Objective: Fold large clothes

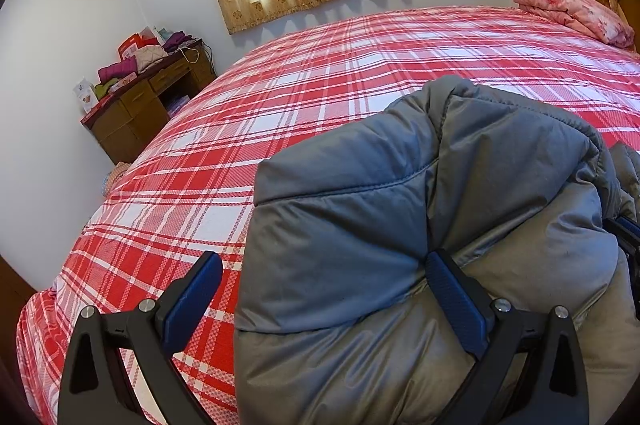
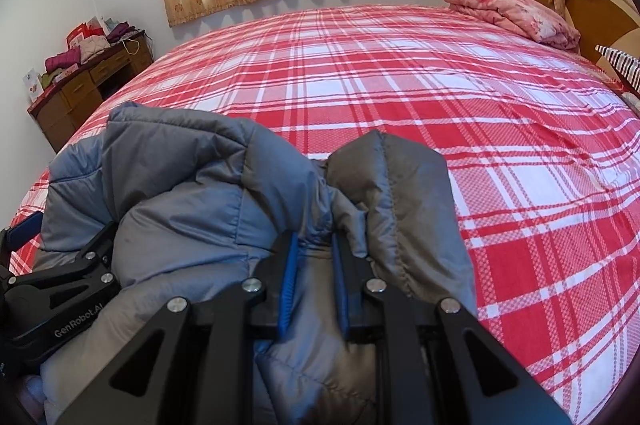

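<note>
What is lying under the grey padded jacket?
Around the grey padded jacket the red plaid bedsheet shows, so it lies on the bed. Anything directly beneath it is covered and cannot be seen.

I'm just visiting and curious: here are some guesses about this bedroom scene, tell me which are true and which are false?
1. The right hand-held gripper is clamped on the grey padded jacket. True.
2. The left hand-held gripper is shut tight. False: its jaws stand wide open, one finger pressing the jacket.
3. The bed sheet is plain blue. False: it is red and white plaid.
4. A pink folded quilt lies near the headboard. True.
5. Clothes are piled on the wooden desk. True.
</note>
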`<state>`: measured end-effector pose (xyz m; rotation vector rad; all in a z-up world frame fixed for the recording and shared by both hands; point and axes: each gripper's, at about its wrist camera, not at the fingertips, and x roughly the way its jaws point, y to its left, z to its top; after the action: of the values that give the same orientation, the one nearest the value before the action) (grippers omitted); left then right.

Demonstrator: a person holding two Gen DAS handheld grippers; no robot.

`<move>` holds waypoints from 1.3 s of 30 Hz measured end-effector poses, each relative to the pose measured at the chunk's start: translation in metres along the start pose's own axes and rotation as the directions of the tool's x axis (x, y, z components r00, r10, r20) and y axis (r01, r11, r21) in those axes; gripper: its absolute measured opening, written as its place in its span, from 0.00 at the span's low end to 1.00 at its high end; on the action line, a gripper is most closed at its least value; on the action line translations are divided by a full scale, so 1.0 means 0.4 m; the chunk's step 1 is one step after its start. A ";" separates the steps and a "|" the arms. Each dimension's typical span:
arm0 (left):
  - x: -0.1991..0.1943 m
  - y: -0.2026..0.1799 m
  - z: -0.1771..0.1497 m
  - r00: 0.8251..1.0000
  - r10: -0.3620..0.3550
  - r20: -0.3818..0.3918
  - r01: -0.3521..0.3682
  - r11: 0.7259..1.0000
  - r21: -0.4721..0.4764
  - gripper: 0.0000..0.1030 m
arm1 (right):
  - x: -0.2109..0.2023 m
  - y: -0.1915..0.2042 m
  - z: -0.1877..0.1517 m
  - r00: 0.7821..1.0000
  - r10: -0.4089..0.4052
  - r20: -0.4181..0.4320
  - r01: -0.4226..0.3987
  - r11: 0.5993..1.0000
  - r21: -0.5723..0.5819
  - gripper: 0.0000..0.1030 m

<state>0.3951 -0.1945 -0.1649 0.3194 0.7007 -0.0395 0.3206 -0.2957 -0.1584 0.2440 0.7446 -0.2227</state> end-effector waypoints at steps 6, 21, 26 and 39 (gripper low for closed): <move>-0.001 -0.001 0.000 1.000 0.004 0.002 -0.004 1.000 0.002 0.99 | 0.000 -0.001 -0.001 1.000 0.005 0.002 -0.005 1.000 0.005 0.18; -0.133 0.191 -0.128 0.981 -0.192 0.002 0.192 0.977 -0.090 0.99 | -0.120 -0.145 -0.076 0.991 0.129 0.017 -0.130 0.983 0.132 0.85; -0.129 0.147 -0.130 0.974 -0.228 0.013 0.228 0.971 -0.066 0.99 | -0.101 -0.123 -0.084 0.971 0.237 -0.012 -0.233 0.964 0.130 0.73; -0.152 0.058 -0.122 0.924 -0.377 0.058 0.375 0.926 0.046 0.38 | -0.058 -0.098 -0.078 0.889 0.455 -0.044 -0.443 0.882 0.159 0.26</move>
<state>0.3214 -0.1620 -0.1547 0.2107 0.6885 -0.4272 0.2730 -0.3209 -0.1702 0.5595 0.7308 0.1793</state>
